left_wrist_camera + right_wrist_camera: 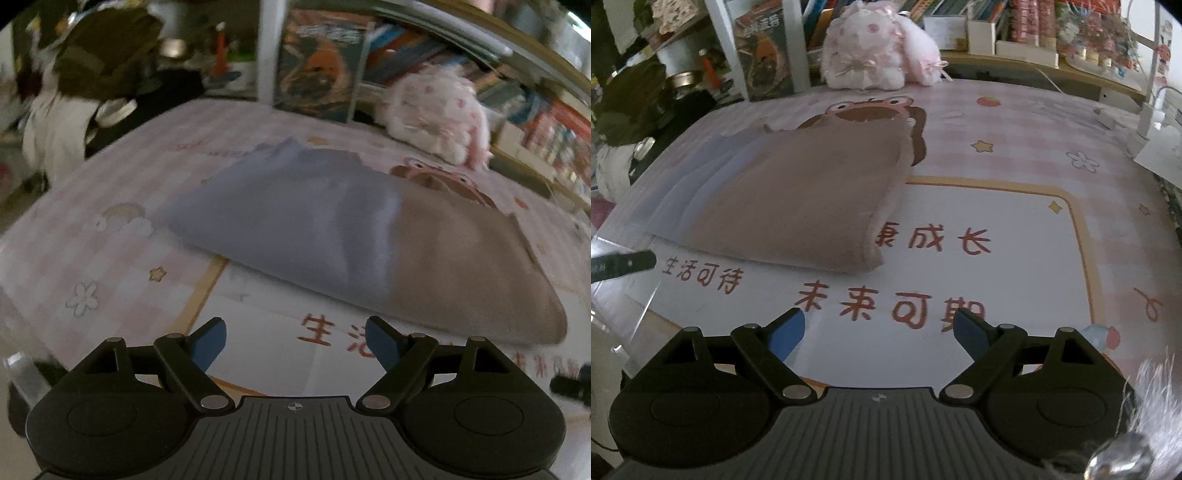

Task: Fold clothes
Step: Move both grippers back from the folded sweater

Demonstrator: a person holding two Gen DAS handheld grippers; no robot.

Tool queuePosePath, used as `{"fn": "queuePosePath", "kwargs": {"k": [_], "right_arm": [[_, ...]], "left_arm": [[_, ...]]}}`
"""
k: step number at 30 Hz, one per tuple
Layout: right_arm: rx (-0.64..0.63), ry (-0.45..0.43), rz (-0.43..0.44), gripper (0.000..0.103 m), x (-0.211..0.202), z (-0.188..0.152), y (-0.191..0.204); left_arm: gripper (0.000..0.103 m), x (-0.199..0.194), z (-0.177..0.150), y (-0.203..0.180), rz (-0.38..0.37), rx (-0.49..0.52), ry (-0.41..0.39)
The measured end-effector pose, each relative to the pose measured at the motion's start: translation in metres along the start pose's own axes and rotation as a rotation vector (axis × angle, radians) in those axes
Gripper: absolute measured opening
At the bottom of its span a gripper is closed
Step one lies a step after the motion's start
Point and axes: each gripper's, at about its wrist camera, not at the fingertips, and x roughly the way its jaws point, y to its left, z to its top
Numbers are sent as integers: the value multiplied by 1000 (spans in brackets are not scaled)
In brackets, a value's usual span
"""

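Observation:
A folded garment (pixel 351 236), lavender on its left half and tan-brown on its right, lies flat on the printed table mat (pixel 110 266). In the right wrist view the same garment (pixel 798 199) shows mostly tan, with lavender layers at its left edge. My left gripper (pixel 295 341) hovers open just in front of the garment's near edge, nothing between its blue pads. My right gripper (pixel 879 332) is open too, over the mat's red lettering, near the garment's right front corner. The tip of the left gripper (pixel 624 262) pokes in at the far left.
A pink and white plush toy (pixel 879 48) sits at the mat's far edge. Behind it stand shelves with books (pixel 960 11) and a poster (pixel 764 55). A white lamp post and papers (pixel 1156 110) stand at right. Dark clutter (pixel 96 55) fills the far left.

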Motion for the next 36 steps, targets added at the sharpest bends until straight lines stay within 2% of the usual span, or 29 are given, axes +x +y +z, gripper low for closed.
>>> {"fn": "queuePosePath", "kwargs": {"k": [4,10,12,19,21,24,26,28,29,32,34,35,36], "right_arm": [[11,-6,-11,87,3,4,6],[35,-16,-40,87,7,12,15],[31,-15,-50,87,8,14,20],[37,-36,-97,87,7,20,30],[46,-40,-112,87,7,21,30],[61,-49,-136,87,6,24,31],[72,-57,-152,87,4,25,31],[87,-65,-169,87,3,25,31],[96,-69,-177,87,2,26,30],[126,-74,-196,87,1,26,28],[141,-74,-206,87,1,26,28],[146,-75,-211,87,1,27,28],[148,-74,-213,87,2,27,29]], "left_arm": [[85,12,11,22,-31,-120,41],[85,33,22,71,-107,-450,107],[84,38,23,85,-145,-542,104],[82,60,34,111,-239,-741,97],[77,67,38,117,-259,-790,103],[61,79,44,124,-286,-861,116],[47,85,47,128,-282,-899,120],[42,89,48,130,-273,-924,122],[33,91,49,131,-268,-935,123],[15,94,50,129,-249,-920,120],[8,87,57,120,-234,-818,86],[8,80,62,112,-225,-734,52],[8,69,69,99,-218,-605,-3]]}}
